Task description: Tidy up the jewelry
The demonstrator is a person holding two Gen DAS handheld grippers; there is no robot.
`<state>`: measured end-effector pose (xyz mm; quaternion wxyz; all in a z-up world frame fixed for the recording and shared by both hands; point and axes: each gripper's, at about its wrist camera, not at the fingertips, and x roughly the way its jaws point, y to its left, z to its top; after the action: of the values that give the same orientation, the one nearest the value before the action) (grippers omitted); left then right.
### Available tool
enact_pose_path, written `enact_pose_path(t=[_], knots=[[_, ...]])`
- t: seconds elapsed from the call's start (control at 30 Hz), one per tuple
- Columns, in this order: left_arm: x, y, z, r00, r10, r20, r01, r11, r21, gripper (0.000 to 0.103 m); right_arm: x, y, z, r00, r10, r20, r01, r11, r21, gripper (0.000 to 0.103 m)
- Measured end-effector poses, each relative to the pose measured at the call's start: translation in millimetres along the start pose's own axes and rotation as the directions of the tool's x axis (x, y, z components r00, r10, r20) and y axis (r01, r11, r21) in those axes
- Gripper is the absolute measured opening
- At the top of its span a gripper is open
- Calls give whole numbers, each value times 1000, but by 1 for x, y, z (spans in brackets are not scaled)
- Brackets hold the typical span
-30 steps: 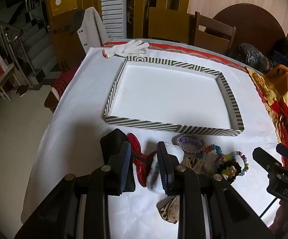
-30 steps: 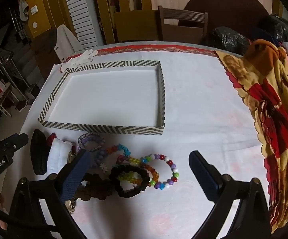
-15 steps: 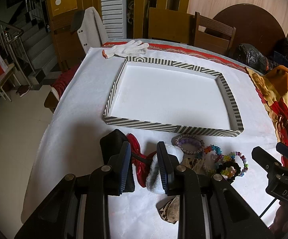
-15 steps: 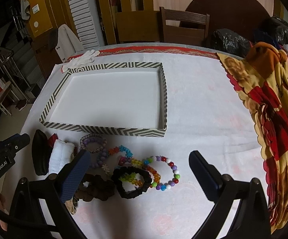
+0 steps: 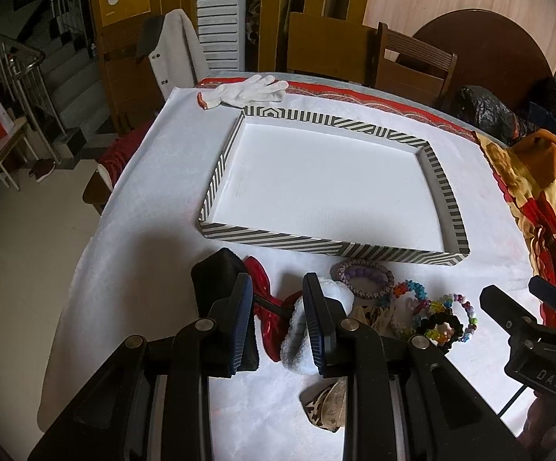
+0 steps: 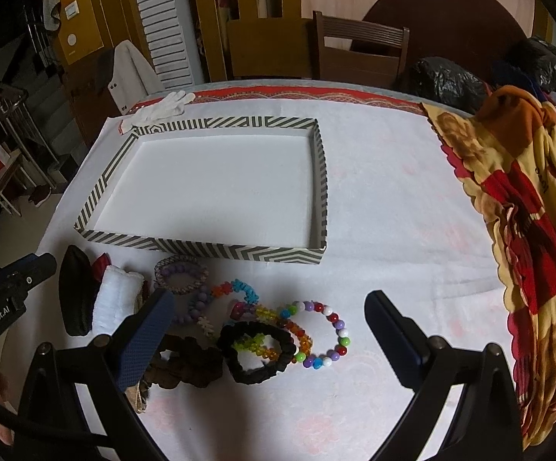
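Note:
A striped, empty tray [image 5: 328, 246] sits mid-table. In front of it lie a black pouch [image 5: 216, 272], a red bow clip [image 5: 268, 330], a white fluffy piece [image 5: 297, 349], a purple bracelet [image 6: 180, 278], a black scrunchie [image 6: 257, 374], a brown scrunchie [image 6: 189, 365] and a multicolour bead bracelet [image 6: 339, 330]. My left gripper [image 5: 277, 282] stands narrow over the red bow, and the clip's thin dark bar spans from pad to pad. My right gripper [image 6: 268, 299] hangs wide open above the bracelets with nothing between its fingers.
A white glove [image 5: 247, 90] lies past the tray's far left corner. An orange and red blanket [image 6: 527, 230] covers the table's right side. Wooden chairs [image 6: 358, 50] and black bags [image 6: 447, 80] stand behind. The table's left edge [image 5: 82, 288] drops to the floor.

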<state>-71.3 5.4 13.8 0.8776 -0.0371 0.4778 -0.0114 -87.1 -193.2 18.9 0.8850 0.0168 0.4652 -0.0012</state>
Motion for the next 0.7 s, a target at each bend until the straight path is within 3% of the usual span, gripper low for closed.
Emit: enact_pose_path(t=[0.7], knots=[[8, 6, 0, 1000, 4, -18, -5, 1000, -14, 17, 7, 3, 3, 1000, -4, -4, 4, 1000, -28, 101]])
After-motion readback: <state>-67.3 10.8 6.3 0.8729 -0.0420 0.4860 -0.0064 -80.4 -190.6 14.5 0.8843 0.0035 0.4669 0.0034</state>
